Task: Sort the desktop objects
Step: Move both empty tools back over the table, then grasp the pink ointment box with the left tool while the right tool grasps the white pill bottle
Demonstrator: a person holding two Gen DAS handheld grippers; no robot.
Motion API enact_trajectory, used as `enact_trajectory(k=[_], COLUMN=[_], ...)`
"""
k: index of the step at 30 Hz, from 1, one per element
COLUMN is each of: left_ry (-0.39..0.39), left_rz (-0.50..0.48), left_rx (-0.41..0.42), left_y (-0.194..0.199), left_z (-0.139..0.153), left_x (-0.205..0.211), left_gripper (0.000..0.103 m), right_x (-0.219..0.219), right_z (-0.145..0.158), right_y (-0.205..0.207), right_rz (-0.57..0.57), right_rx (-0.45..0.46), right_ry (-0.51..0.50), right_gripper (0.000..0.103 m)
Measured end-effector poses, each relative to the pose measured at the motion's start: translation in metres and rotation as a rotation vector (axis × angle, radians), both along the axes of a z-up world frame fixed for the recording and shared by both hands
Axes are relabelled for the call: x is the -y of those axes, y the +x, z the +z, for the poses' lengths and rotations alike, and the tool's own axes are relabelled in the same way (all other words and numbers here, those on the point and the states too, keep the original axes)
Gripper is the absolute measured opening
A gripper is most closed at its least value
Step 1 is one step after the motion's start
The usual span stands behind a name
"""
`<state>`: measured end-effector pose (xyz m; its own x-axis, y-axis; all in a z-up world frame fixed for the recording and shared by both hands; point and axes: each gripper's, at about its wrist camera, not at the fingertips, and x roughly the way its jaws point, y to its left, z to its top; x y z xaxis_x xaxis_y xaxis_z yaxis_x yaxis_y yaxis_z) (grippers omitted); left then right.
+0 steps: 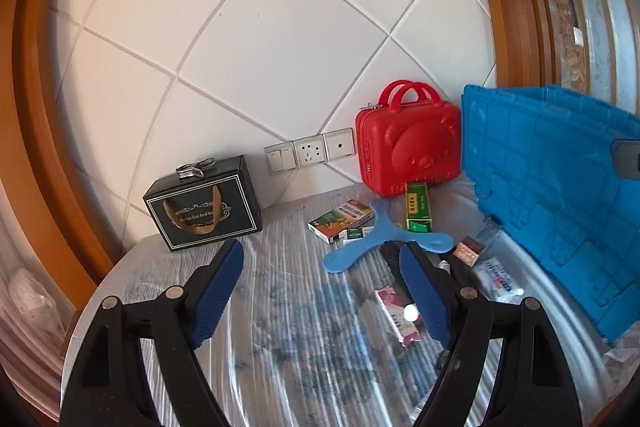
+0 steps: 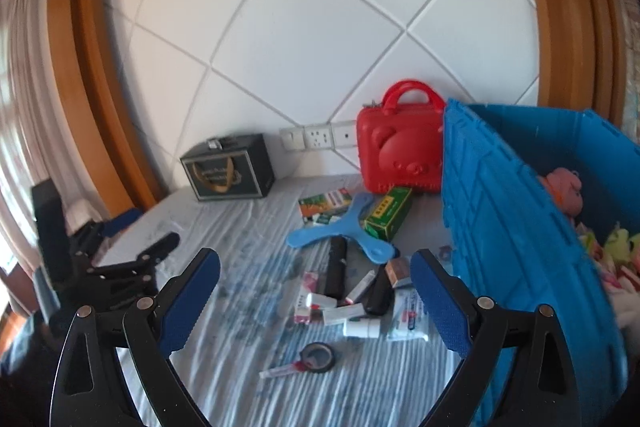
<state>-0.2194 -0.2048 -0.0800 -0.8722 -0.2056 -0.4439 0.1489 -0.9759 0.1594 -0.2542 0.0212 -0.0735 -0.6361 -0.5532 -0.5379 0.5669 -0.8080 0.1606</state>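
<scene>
My left gripper is open above the plastic-covered tabletop, with nothing between its blue pads. A pink box lies just inside its right finger. My right gripper is also open and hovers over a clutter of small items: a pink box, a black cylinder, a white tube and a white bottle. A blue three-armed boomerang lies beyond, beside a green box. In the right wrist view the left gripper shows blurred at the left.
A blue crate stands at the right with plush toys inside. A red bear case and a black gift box stand against the wall. A roll of black tape lies nearest.
</scene>
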Motion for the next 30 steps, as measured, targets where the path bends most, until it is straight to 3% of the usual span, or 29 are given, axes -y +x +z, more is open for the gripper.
enact_trajectory(k=[3,7,11,16,21,30], left_ry=[0.016,0.050,0.089,0.180,0.170,0.172], left_rz=[-0.026,-0.070,-0.100,-0.122,-0.125,-0.084], left_rx=[0.032,0.122,0.252,0.412,0.482,0.461], left_y=[-0.018,-0.049,-0.087,-0.129,-0.143,-0.147], left_z=[-0.029,-0.081,-0.139,-0.193,-0.220,-0.224], left_x=[0.000,-0.007,-0.017,-0.025,-0.024,0.013], left_gripper=[0.080,0.080,0.080,0.080,0.080,0.080], right_x=[0.015,0.027,0.034,0.033,0.032,0.042], right_z=[-0.029,-0.078,-0.120,-0.150,-0.174,-0.218], right_y=[-0.025,-0.057,-0.081,-0.101,-0.116,-0.121], right_rz=[0.024,0.048,0.061,0.058,0.063,0.130], right_rx=[0.021,0.125,0.220,0.272,0.329,0.379], right_ry=[0.067,0.106,0.145,0.172,0.164,0.192], right_gripper=[0.097,0.092,0.092,0.092,0.092,0.088])
